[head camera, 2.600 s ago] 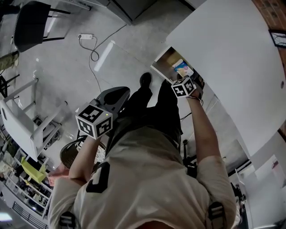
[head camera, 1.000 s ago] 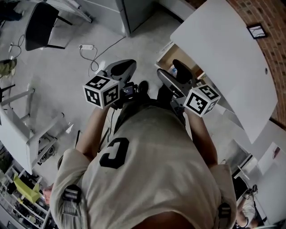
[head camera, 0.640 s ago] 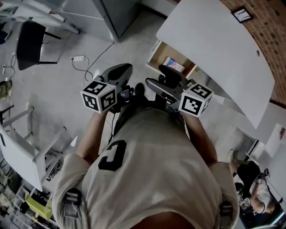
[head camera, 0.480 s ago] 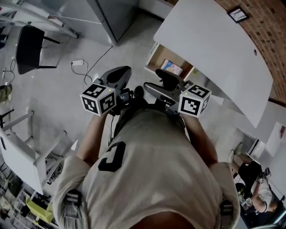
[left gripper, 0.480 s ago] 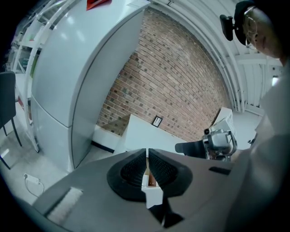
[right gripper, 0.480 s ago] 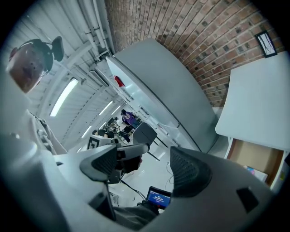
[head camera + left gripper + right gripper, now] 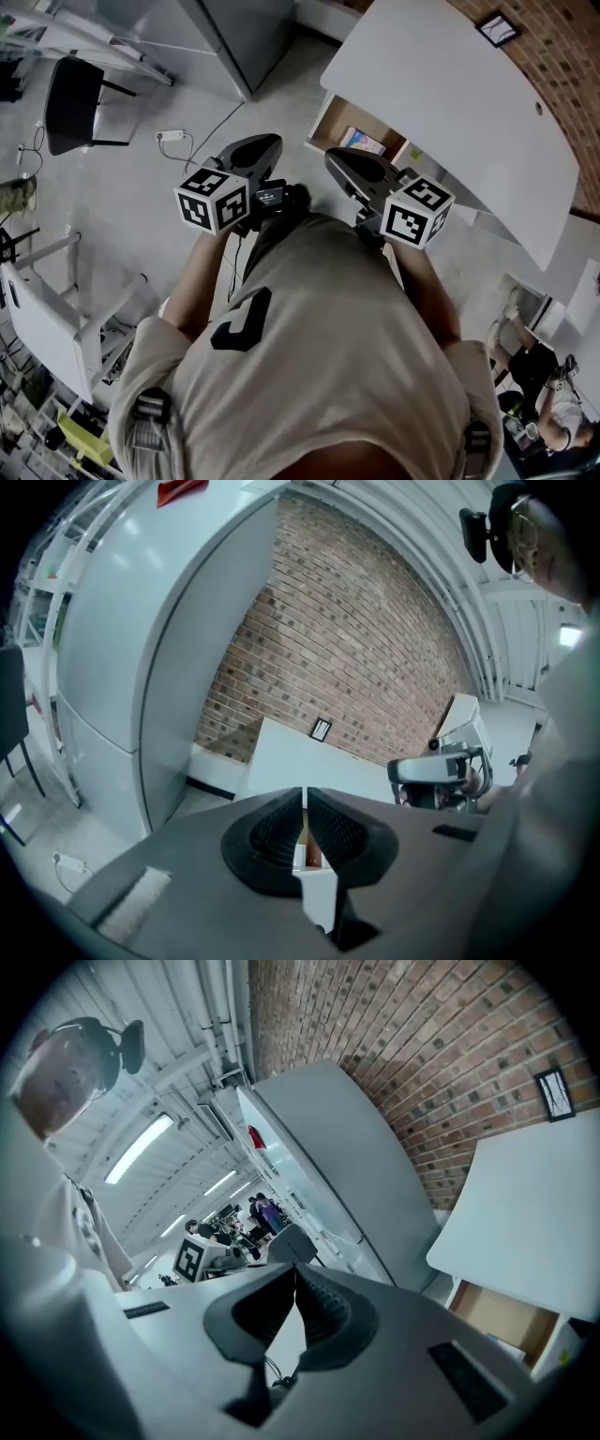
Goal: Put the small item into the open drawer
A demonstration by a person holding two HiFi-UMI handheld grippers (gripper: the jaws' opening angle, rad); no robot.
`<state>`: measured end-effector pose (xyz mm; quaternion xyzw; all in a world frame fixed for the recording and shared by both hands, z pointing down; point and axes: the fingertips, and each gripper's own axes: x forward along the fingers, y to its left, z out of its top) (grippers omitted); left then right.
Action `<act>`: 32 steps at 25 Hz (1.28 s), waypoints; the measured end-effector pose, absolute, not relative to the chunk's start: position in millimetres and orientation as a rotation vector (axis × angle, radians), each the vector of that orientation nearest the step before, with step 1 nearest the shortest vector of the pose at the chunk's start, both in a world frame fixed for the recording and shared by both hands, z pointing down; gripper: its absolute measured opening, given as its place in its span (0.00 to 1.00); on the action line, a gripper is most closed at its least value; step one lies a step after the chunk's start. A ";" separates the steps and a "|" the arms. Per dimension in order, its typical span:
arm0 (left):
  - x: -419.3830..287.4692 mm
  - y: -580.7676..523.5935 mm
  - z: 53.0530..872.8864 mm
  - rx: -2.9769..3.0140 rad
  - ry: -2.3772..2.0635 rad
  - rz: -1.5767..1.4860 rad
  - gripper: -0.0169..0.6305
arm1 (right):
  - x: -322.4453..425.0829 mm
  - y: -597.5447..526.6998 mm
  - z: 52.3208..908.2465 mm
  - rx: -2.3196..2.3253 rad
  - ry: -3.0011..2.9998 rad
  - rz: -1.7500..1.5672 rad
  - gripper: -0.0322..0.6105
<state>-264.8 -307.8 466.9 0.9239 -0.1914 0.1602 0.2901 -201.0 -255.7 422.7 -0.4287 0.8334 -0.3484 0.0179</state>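
The person is standing beside the white desk point(image 7: 441, 84), holding both grippers in front of the chest. The left gripper point(image 7: 305, 810) is keeping its jaws pressed together with nothing between them. The right gripper point(image 7: 294, 1283) has just been closing its jaws, and they are meeting on nothing as well. The small item point(image 7: 363, 141), flat and bluish, is lying inside the open drawer point(image 7: 339, 117) under the desk. The placing is looking done, so the next move is probably calling only for lowering the grippers clear, with no fresh grasp needed
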 end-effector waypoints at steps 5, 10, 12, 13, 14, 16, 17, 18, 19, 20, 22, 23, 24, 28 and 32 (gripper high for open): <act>-230.8 -285.0 457.6 2.502 -0.457 0.446 0.05 | -171.4 -230.3 415.9 -1.367 2.531 -1.057 0.06; -200.7 -255.8 454.2 2.525 -0.412 0.483 0.05 | -144.7 -200.6 412.3 -1.391 2.500 -1.019 0.06; -188.5 -243.4 452.3 2.530 -0.399 0.497 0.05 | -132.5 -187.6 410.7 -1.402 2.483 -1.020 0.05; -181.8 -236.8 451.0 2.533 -0.391 0.502 0.05 | -125.9 -180.8 409.8 -1.407 2.473 -1.019 0.05; -175.2 -230.0 449.7 2.537 -0.381 0.506 0.05 | -119.6 -173.8 409.0 -1.412 2.464 -1.015 0.05; -164.1 -216.2 447.8 2.546 -0.364 0.517 0.05 | -109.2 -160.4 407.4 -1.421 2.450 -0.999 0.05; -159.6 -209.9 446.9 2.551 -0.356 0.525 0.05 | -105.2 -154.6 406.3 -1.426 2.445 -0.989 0.05; -155.8 -204.1 445.9 2.557 -0.349 0.534 0.05 | -101.8 -149.2 404.8 -1.432 2.439 -0.978 0.05; -152.2 -198.5 444.8 2.563 -0.343 0.544 0.05 | -98.7 -144.1 403.1 -1.436 2.432 -0.967 0.05; -148.7 -192.8 443.4 2.568 -0.338 0.552 0.05 | -95.5 -138.7 401.5 -1.437 2.427 -0.955 0.05; -141.1 -180.3 440.4 2.575 -0.330 0.561 0.05 | -88.9 -127.1 398.6 -1.434 2.423 -0.940 0.05; -137.6 -174.2 438.7 2.579 -0.328 0.564 0.05 | -85.7 -121.4 397.2 -1.432 2.420 -0.936 0.05; -134.7 -168.3 437.1 2.584 -0.326 0.569 0.05 | -82.9 -116.1 396.0 -1.431 2.415 -0.933 0.05; -126.7 -147.0 431.8 2.599 -0.327 0.585 0.05 | -73.6 -97.0 392.5 -1.422 2.394 -0.920 0.05; -120.5 -128.6 429.7 2.599 -0.338 0.594 0.05 | -65.3 -80.9 390.7 -1.412 2.384 -0.922 0.05</act>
